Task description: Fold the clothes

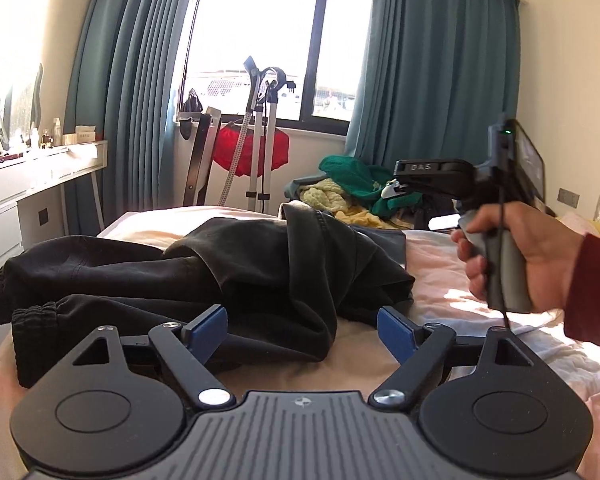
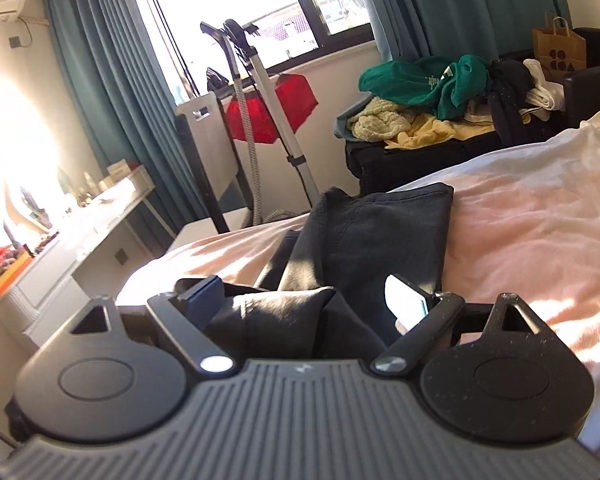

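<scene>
A heap of black clothing lies crumpled on the pale pink bed, its ribbed cuffs at the left. A dark grey layer drapes over the far part. My left gripper is open just above the heap's near edge, blue pads wide apart, nothing held. A hand holds my right gripper raised over the bed's right side. In the right wrist view the right gripper is open, with a black fold showing between its fingers but not pinched.
Green and yellow clothes are piled on a dark chair beyond the bed, with a paper bag behind. A garment steamer stand and a red item stand by the window. A white desk lies left.
</scene>
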`<action>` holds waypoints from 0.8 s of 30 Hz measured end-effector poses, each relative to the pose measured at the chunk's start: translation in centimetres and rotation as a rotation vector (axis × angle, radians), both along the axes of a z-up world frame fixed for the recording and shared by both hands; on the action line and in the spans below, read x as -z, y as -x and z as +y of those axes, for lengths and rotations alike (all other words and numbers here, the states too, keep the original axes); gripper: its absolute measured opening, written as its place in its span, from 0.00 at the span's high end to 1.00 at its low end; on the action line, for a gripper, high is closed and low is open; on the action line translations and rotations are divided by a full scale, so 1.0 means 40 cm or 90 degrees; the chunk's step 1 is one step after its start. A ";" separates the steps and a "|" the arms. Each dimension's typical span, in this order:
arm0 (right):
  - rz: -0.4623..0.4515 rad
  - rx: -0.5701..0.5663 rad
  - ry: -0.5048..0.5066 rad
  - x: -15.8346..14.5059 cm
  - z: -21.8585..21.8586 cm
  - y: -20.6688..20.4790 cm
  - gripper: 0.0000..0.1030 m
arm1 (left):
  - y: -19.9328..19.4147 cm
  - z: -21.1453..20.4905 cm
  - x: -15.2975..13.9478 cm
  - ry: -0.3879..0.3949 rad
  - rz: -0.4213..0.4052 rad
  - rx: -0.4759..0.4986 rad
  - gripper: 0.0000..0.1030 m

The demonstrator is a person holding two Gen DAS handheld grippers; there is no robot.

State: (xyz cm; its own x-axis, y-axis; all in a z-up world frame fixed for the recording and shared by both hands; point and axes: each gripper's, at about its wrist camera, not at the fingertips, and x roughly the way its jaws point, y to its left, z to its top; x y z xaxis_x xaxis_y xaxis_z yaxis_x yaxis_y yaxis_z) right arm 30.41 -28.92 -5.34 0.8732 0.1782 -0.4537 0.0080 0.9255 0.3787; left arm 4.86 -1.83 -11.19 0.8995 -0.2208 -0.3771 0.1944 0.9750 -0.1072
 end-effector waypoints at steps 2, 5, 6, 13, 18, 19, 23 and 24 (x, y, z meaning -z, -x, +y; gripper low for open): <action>0.025 0.010 -0.008 0.018 0.017 -0.116 0.13 | -0.031 0.021 0.024 0.026 0.020 -0.001 0.16; 0.069 -0.004 0.012 0.044 0.072 -0.272 0.13 | -0.081 0.046 0.068 0.054 0.048 -0.006 0.16; 0.078 -0.004 0.031 0.051 0.096 -0.313 0.13 | -0.098 0.051 0.083 0.051 0.054 -0.011 0.16; 0.148 0.016 0.176 0.148 0.201 -0.541 0.30 | -0.187 0.108 0.166 0.083 0.103 -0.038 0.16; 0.163 0.002 0.171 0.203 0.196 -0.583 0.69 | -0.209 0.129 0.195 0.097 0.093 -0.042 0.16; 0.150 -0.006 0.168 0.198 0.195 -0.571 0.90 | -0.209 0.129 0.198 0.094 0.091 -0.042 0.16; 0.089 0.033 0.157 0.105 0.134 -0.445 0.93 | -0.209 0.123 0.202 0.084 0.084 -0.041 0.15; 0.074 0.042 0.155 0.082 0.119 -0.413 0.93 | -0.207 0.122 0.199 0.082 0.083 -0.040 0.15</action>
State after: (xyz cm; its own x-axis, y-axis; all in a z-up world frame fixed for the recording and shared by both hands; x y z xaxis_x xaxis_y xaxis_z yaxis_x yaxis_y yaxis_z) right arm 46.94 -24.16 -8.62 0.8188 -0.0038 -0.5741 0.1017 0.9851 0.1387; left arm 13.15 3.05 -19.16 0.8587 -0.2196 -0.4630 0.1097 0.9614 -0.2525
